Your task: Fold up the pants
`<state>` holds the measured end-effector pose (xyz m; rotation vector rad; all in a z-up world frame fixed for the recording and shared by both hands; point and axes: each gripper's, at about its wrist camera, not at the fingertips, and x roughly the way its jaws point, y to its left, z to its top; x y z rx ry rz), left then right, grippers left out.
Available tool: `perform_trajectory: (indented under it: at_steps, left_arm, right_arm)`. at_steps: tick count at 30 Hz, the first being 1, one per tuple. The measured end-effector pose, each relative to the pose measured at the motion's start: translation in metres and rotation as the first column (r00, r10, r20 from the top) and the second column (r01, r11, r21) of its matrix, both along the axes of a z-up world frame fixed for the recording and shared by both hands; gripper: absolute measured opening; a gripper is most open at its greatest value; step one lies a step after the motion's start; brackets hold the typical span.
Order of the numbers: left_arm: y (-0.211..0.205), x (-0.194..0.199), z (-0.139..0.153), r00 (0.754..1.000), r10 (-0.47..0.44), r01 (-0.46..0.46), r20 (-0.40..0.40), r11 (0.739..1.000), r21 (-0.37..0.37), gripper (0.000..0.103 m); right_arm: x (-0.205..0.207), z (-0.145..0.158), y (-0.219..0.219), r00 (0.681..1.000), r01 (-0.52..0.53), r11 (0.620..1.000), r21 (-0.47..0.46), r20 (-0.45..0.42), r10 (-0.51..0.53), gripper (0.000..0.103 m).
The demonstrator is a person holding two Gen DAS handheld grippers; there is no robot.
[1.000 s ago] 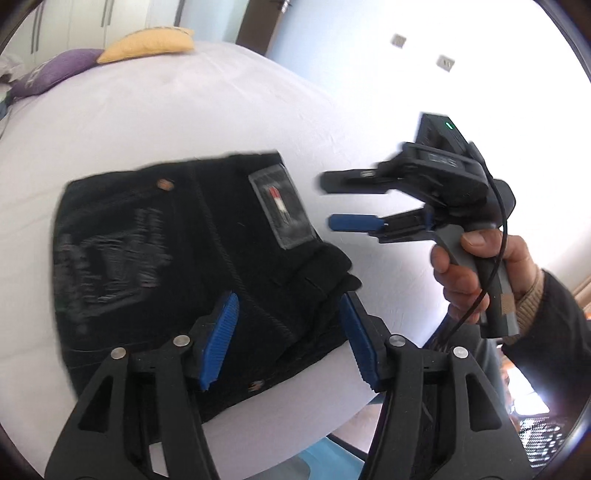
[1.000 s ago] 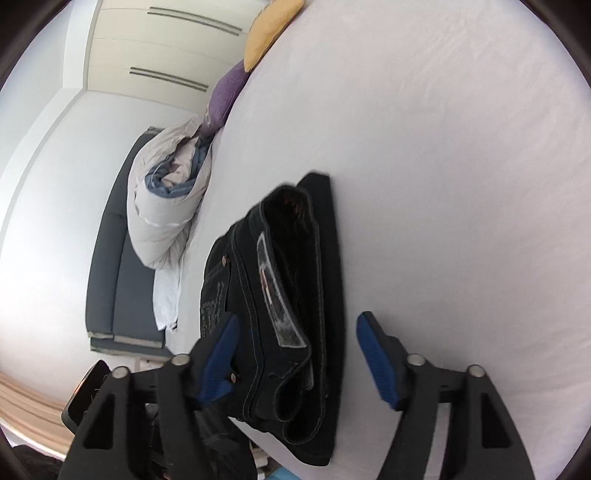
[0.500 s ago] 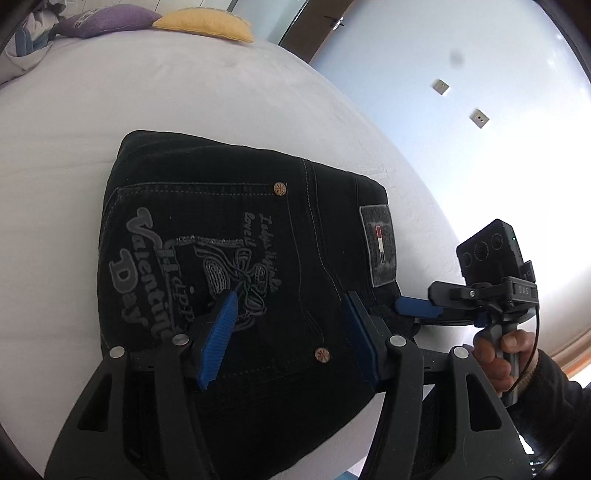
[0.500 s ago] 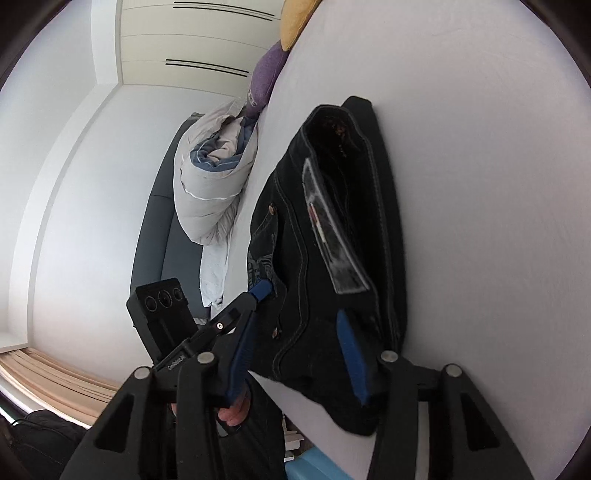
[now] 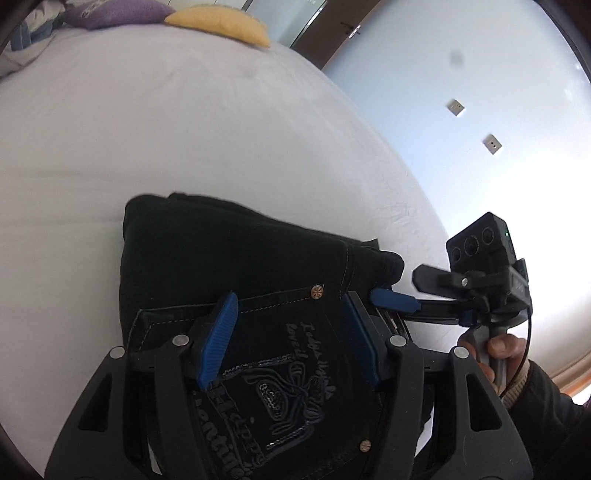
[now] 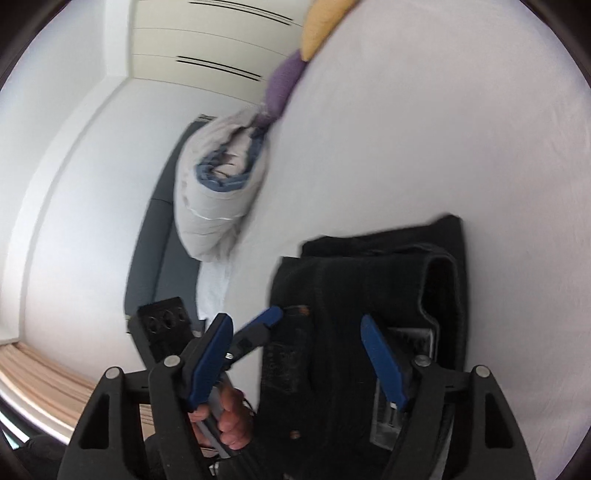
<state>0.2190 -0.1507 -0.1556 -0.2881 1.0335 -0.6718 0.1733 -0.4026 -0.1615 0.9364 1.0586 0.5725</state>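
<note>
The black denim pants (image 5: 251,295) lie folded into a thick, blocky bundle on the white bed sheet (image 5: 147,129), near the edge of the bed closest to the person. The back pocket with its pale stitched picture and writing faces up. The left gripper (image 5: 290,338) hangs right over that pocket with its blue pads spread wide apart, and it holds nothing. The right gripper (image 6: 310,363) comes in from the side of the bundle, by the waistband patch. Its blue pads are wide apart too, and nothing is pinched between them. Whether either one touches the cloth is hard to tell. The pants look heavy and stiff for clothes, since the thick cloth stands up in fat layers at the folded edge and does not lie flat. It should not slip much, but the layers may spring open when let go. A good place to take hold looks like the thick folded edge or the waistband, grabbing all the layers at once. A yellow pillow (image 5: 221,24) and a purple pillow (image 5: 118,13) sit far away at the head of the bed.
</note>
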Motion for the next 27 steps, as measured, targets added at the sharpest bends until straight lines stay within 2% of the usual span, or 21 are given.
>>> perform_trajectory:
  at_steps: [1,3,5,9,12,16,17,19,22,24,27]
  left_arm:
    - [0.003,-0.004,-0.002,1.0,-0.001,0.001,0.012,1.0,0.0,0.057]
    - [0.007,-0.017,0.0,0.999,-0.012,0.011,0.031,1.0,0.006,0.057]
    - [0.013,-0.034,0.0,0.999,-0.026,0.026,0.032,1.0,-0.008,0.057]
    - [0.03,-0.074,-0.006,0.997,-0.017,0.02,0.069,0.999,-0.046,0.057]
    - [0.046,-0.098,-0.006,0.998,0.018,-0.012,0.059,0.995,-0.101,0.057]
    - [0.069,-0.12,0.014,0.996,0.045,-0.037,0.076,0.994,-0.106,0.057]
    - [0.078,-0.12,0.021,0.993,0.073,-0.063,0.094,0.992,-0.107,0.059]
    - [0.097,-0.108,0.028,0.985,0.142,-0.136,0.099,0.989,-0.061,0.08]
    - [0.118,-0.078,0.023,0.98,0.195,-0.194,0.05,0.981,-0.028,0.081]
    - [0.114,-0.053,0.012,0.982,0.187,-0.187,-0.016,0.982,0.031,0.081]
    - [0.109,-0.03,-0.009,0.978,0.165,-0.158,-0.125,0.985,0.062,0.081]
  right_arm:
    - [-0.012,-0.001,-0.005,0.999,0.026,0.999,0.023,0.038,-0.027,0.063]
    - [-0.039,0.004,-0.018,0.998,0.032,0.997,0.068,0.055,-0.036,0.065]
    - [-0.071,0.008,-0.025,0.999,0.026,0.994,0.104,0.042,-0.031,0.072]
    - [-0.12,0.021,-0.025,0.993,0.04,0.989,0.142,0.101,-0.055,0.086]
    - [-0.134,0.011,-0.018,0.996,0.038,0.994,0.105,0.075,-0.046,0.085]
    - [-0.144,0.037,-0.026,0.996,0.033,0.999,0.042,0.077,-0.037,0.082]
    - [-0.148,0.047,-0.034,0.994,0.045,0.999,0.016,0.102,-0.047,0.083]
    - [-0.144,0.061,-0.041,0.99,0.052,0.997,-0.056,0.137,-0.044,0.085]
    - [-0.116,0.056,-0.045,0.995,0.051,0.992,-0.119,0.087,-0.041,0.085]
    - [-0.098,0.042,-0.049,0.999,0.046,0.985,-0.166,0.03,-0.041,0.085]
    - [-0.072,0.016,-0.045,0.997,0.006,0.983,-0.182,-0.07,-0.019,0.085]
